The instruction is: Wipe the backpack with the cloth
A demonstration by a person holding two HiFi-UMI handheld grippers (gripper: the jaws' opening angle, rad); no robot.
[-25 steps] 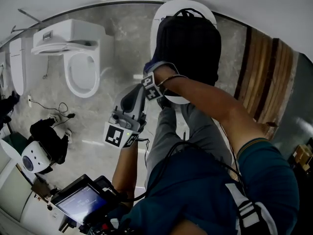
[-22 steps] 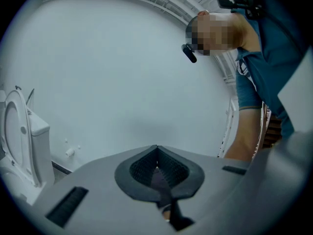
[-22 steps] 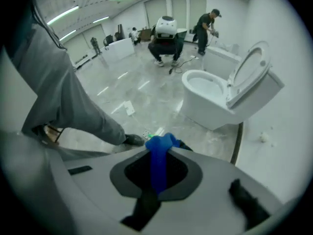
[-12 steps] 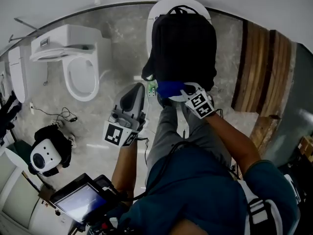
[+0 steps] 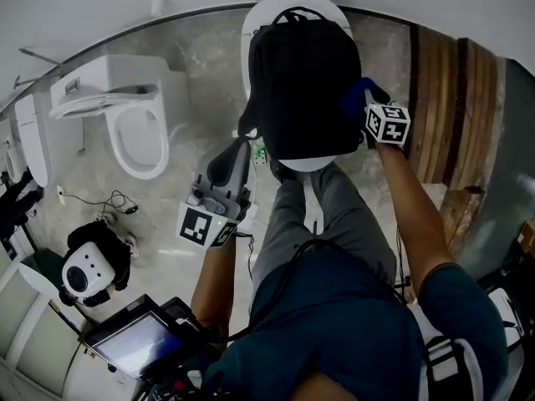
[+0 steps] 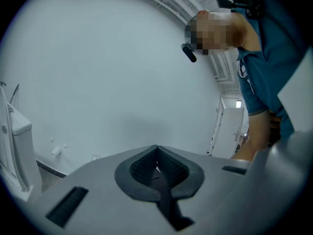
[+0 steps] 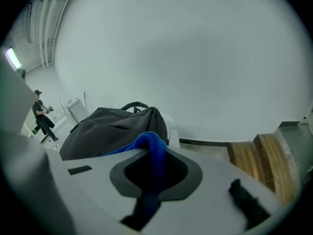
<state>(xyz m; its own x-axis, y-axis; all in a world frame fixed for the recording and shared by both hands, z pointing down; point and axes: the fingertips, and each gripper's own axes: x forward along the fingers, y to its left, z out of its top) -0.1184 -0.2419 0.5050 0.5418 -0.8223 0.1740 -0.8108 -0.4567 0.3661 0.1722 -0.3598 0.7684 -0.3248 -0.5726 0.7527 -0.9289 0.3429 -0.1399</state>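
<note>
A black backpack [image 5: 301, 82] lies on the closed white toilet [image 5: 251, 36] at the top middle of the head view. My right gripper [image 5: 361, 100] is at the backpack's right edge, shut on a blue cloth [image 5: 353, 94]. In the right gripper view the blue cloth [image 7: 151, 143] bulges out from between the jaws of the right gripper [image 7: 154, 156], and the backpack [image 7: 112, 129] lies just beyond, to the left. My left gripper [image 5: 236, 150] hangs left of the backpack's near corner, apart from it. In its own view the left gripper [image 6: 156, 166] is shut on nothing and faces a bare wall.
A second toilet [image 5: 138, 115] with its lid up stands to the left. Wooden planks [image 5: 443, 115] run along the right. On the floor at lower left are cables [image 5: 117, 203], a round white device [image 5: 84, 276] and a screen [image 5: 138, 341]. The person's legs [image 5: 326, 215] reach toward the backpack.
My right gripper has carried the blue cloth from the backpack's lower left corner, along its near edge, up to its right side. The left gripper has stayed where it was.
</note>
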